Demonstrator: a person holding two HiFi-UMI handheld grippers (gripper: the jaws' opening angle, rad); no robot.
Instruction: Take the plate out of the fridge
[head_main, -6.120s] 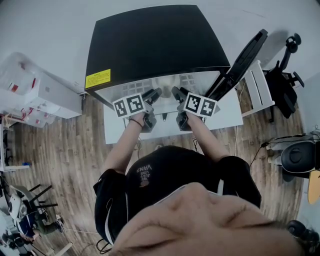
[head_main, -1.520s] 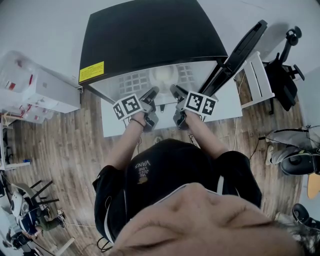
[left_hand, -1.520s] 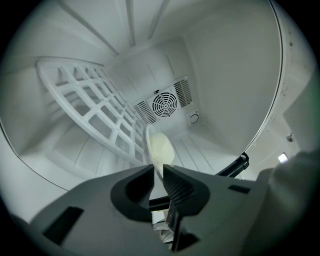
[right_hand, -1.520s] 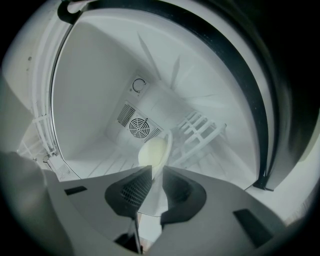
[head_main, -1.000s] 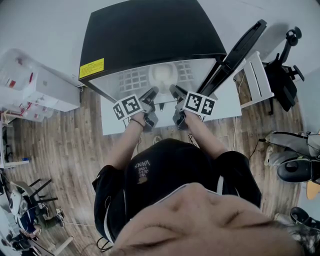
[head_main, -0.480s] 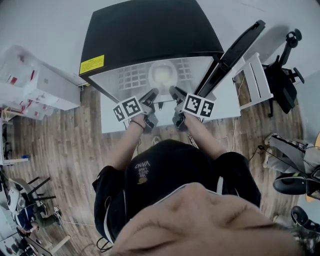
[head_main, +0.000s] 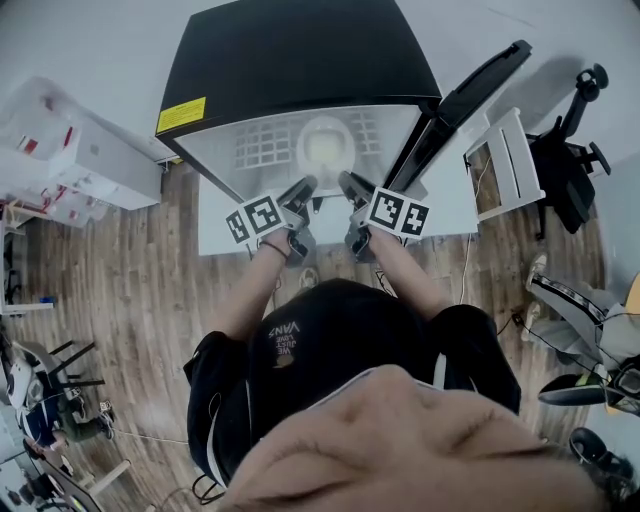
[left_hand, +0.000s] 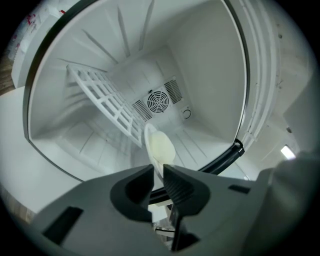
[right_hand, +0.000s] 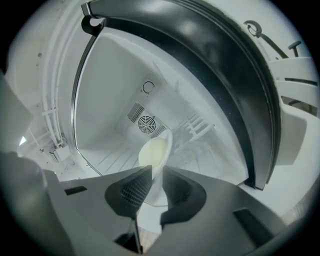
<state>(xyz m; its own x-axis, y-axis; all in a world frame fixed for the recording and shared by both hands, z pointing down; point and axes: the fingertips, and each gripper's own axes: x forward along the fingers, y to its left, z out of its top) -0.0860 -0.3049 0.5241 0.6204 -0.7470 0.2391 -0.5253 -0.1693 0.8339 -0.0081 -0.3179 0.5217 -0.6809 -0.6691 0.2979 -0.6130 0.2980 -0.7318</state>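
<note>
Left hand-held gripper and right hand-held gripper each pinch plate rim; plate ahead of jaws, inside fridge. Risk: thin rim grips slip, plate tilts, clips rack or door.

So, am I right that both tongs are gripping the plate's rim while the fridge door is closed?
Not quite: the fridge door stands open, as the head view shows. The left tongs and the right tongs do each grip the plate by its rim.
</note>
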